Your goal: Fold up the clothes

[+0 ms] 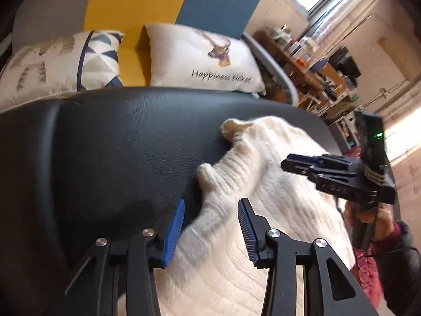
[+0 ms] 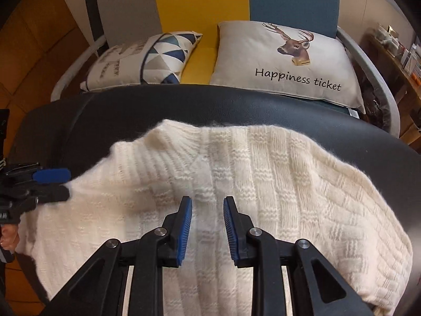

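Observation:
A cream knit sweater (image 2: pixel 263 184) lies spread on a black leather surface (image 1: pixel 118 144), its ribbed hem or collar edge turned up at the far side (image 1: pixel 236 129). My left gripper (image 1: pixel 211 202) is open at the sweater's left edge, and a blurred fold of knit (image 1: pixel 215 210) lies between its blue pads. In the right wrist view the left gripper (image 2: pixel 56 184) shows side-on at that same edge. My right gripper (image 2: pixel 208 200) is open just above the middle of the sweater, with nothing held between its fingers. From the left wrist view the right gripper (image 1: pixel 294 164) hovers over the sweater's right part.
Behind the black surface stands a sofa (image 2: pixel 200 5) with grey, yellow and blue panels and two pillows: a deer pillow (image 2: pixel 284 60) and a triangle-pattern one (image 2: pixel 142 58). A cluttered wooden shelf (image 1: pixel 310 60) is at the far right. A hand and dark red sleeve (image 1: pixel 386 226) hold the right gripper.

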The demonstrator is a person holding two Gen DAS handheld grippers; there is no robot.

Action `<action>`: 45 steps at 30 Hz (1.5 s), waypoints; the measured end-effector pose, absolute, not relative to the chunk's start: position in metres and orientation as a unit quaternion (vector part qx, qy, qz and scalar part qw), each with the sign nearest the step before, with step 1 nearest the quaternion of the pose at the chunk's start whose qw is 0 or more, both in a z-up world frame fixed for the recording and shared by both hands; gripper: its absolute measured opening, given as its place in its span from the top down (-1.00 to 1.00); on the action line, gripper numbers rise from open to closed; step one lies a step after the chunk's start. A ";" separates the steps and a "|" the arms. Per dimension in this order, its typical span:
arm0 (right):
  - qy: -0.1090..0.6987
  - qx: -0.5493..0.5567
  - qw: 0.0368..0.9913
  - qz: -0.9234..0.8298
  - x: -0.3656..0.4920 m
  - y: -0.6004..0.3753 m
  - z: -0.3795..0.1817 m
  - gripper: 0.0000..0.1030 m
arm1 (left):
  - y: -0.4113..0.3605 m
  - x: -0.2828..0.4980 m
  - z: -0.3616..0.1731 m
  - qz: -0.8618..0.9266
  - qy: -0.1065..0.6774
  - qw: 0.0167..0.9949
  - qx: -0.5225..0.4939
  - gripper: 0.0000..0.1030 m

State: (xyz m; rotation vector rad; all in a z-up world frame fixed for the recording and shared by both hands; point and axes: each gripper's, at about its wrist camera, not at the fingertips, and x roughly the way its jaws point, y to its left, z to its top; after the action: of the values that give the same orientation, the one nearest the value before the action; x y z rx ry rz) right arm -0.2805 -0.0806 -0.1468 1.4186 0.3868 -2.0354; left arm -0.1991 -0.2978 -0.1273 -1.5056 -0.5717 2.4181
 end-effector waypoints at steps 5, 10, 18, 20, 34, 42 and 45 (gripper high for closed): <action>0.158 0.541 0.301 -0.770 -0.287 -0.084 -0.163 0.52 | -0.286 -0.208 -0.151 0.801 -0.198 0.131 -0.550 0.08; 0.209 0.502 0.267 -0.796 -0.273 -0.088 -0.164 0.59 | -0.263 -0.190 -0.140 0.853 -0.112 0.030 -0.509 0.70; 0.266 0.457 0.190 -0.827 -0.265 -0.096 -0.171 0.59 | -0.218 -0.193 -0.118 0.881 0.050 -0.133 -0.451 0.65; 0.259 0.467 0.187 -0.825 -0.268 -0.096 -0.170 0.58 | -0.244 -0.195 -0.122 0.872 -0.046 -0.102 -0.477 0.65; 0.156 0.474 0.301 -0.812 -0.214 -0.092 -0.107 0.46 | -0.445 0.082 -0.106 0.814 -0.343 -0.193 -0.428 0.02; 0.127 0.498 0.397 -0.760 -0.130 -0.143 -0.081 0.46 | -0.519 0.256 -0.127 0.759 -0.428 -0.302 -0.387 -0.01; 0.133 0.507 0.411 -0.746 -0.106 -0.158 -0.080 0.46 | -0.547 0.321 -0.135 0.733 -0.457 -0.341 -0.370 -0.01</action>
State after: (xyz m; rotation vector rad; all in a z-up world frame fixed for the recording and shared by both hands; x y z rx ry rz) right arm -0.1059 -0.1577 -0.0803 1.2765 0.3353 -1.8770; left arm 0.3207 -0.5467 -0.1355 -1.5106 -1.8674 2.9932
